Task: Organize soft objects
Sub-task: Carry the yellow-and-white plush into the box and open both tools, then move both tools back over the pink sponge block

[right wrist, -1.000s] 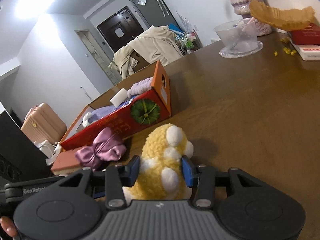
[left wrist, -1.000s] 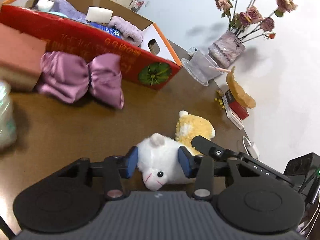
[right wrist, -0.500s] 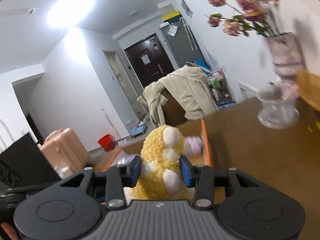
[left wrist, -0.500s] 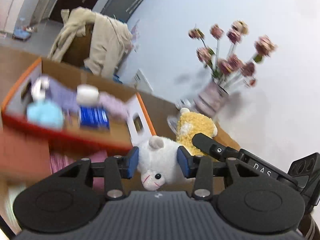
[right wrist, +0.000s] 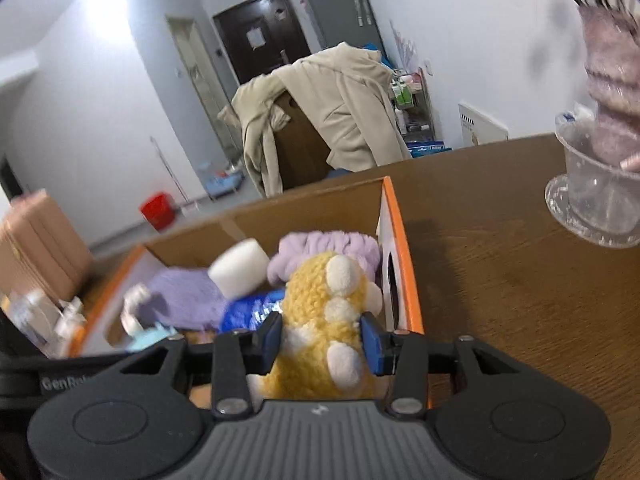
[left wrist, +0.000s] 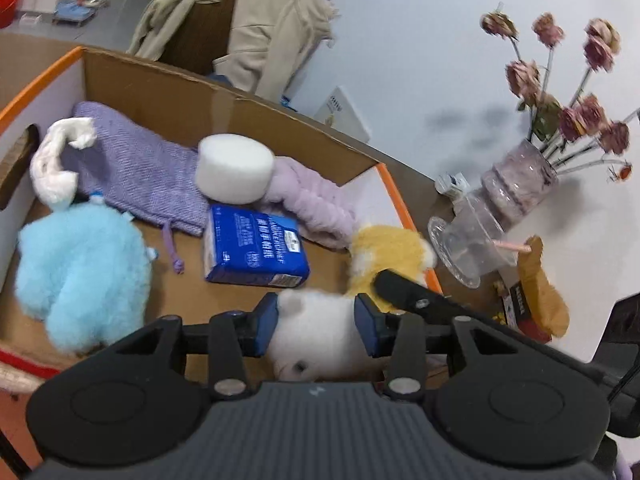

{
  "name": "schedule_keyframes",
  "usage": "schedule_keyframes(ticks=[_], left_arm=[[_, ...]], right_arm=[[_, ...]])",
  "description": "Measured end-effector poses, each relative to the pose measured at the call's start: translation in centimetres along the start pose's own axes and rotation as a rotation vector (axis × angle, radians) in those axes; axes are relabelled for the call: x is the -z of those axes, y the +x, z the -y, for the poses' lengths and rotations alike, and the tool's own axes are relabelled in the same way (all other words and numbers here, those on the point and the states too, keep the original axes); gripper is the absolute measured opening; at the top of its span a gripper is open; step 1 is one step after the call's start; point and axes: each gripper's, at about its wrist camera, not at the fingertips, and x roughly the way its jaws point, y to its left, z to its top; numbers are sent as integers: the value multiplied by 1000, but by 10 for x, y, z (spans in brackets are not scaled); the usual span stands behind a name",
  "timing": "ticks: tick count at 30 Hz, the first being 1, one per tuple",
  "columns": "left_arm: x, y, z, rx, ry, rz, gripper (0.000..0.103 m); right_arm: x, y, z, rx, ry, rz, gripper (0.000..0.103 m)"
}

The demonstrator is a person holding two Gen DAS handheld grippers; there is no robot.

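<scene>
Left wrist view showed the white plush toy (left wrist: pixel 320 330) between the left gripper (left wrist: pixel 316 318)'s closing fingers, above the orange-edged cardboard box (left wrist: pixel 224 98). The right gripper (right wrist: pixel 322 338) clamped the yellow plush toy (right wrist: pixel 326 320) there too. The fluffy blue plush (left wrist: pixel 80 268) and purple knit pouch (left wrist: pixel 136 172) already lay inside; both held toys awaited release.

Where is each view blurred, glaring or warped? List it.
Left wrist view: the roses and the white plush are smeared by motion; the box edges bow from fisheye. Right wrist view: ceiling glare at the top left; the vase and the box contents are blurred; the yellow plush is sharp.
</scene>
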Motion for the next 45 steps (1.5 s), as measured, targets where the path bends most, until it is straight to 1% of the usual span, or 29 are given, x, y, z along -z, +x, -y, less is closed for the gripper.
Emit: schedule_keyframes(ticks=[2, 4, 6, 8, 9, 11, 12, 13, 14, 15, 16, 17, 18, 20, 22, 25, 26, 28, 30, 33, 35, 37, 38, 40, 43, 45], left_arm=[[-1, 2, -1, 7, -1, -3, 41], [-1, -1, 2, -11, 9, 1, 41], [0, -16, 8, -25, 36, 19, 43], [0, -38, 17, -9, 70, 55, 45], [0, -55, 22, 3, 94, 80, 46], [3, -83, 30, 14, 144, 118, 54], [6, -100, 33, 5, 175, 140, 57], [9, -113, 36, -8, 205, 156, 62], [13, -126, 39, -23, 237, 168, 64], [19, -141, 40, -48, 273, 182, 65], [25, -153, 40, -67, 299, 194, 69], [34, -165, 40, -90, 325, 211, 75], [42, -175, 39, -114, 348, 227, 76], [68, -196, 38, -171, 407, 283, 80], [96, -213, 34, -216, 432, 321, 84], [139, -229, 25, -242, 436, 326, 88], [153, -232, 20, -243, 433, 318, 88], [179, -238, 9, -233, 398, 285, 88], [197, -240, 0, -227, 364, 244, 88], [211, -242, -10, -241, 347, 215, 88], [213, -246, -12, -239, 345, 224, 88], [210, -252, -14, -224, 340, 251, 88], [208, -253, -15, -212, 339, 261, 88], [201, -252, -16, -207, 343, 272, 88], [181, -241, -20, -219, 367, 273, 87], [158, -229, -27, -222, 381, 257, 82]], right_arm=[[5, 4, -11, 75, -64, 13, 43], [8, 4, -16, 105, -92, 22, 43], [7, -4, -17, 102, -83, 33, 47], [5, -23, -17, 108, -86, 70, 49], [3, -33, -17, 107, -88, 92, 51], [-1, -59, -18, 92, -89, 140, 56], [-2, -73, -20, 82, -94, 159, 59], [-1, -87, -23, 72, -109, 175, 61], [0, -100, -26, 62, -125, 190, 64], [3, -115, -28, 49, -142, 207, 67], [8, -130, -33, 32, -169, 223, 70], [13, -143, -36, 18, -193, 234, 73], [20, -156, -40, 7, -218, 252, 77], [34, -179, -47, 10, -254, 283, 80], [54, -199, -53, 17, -277, 332, 84], [92, -223, -63, 22, -317, 380, 89], [107, -228, -66, 21, -321, 370, 91], [136, -237, -70, 2, -336, 338, 91], [166, -242, -74, -13, -308, 297, 91], [202, -241, -77, -63, -265, 221, 91], [215, -236, -80, -54, -260, 174, 91], [220, -236, -85, -41, -263, 170, 90], [218, -237, -86, -49, -249, 174, 89], [213, -237, -87, -95, -213, 181, 85], [203, -222, -90, -129, -146, 154, 78], [195, -202, -95, -138, -102, 121, 67]])
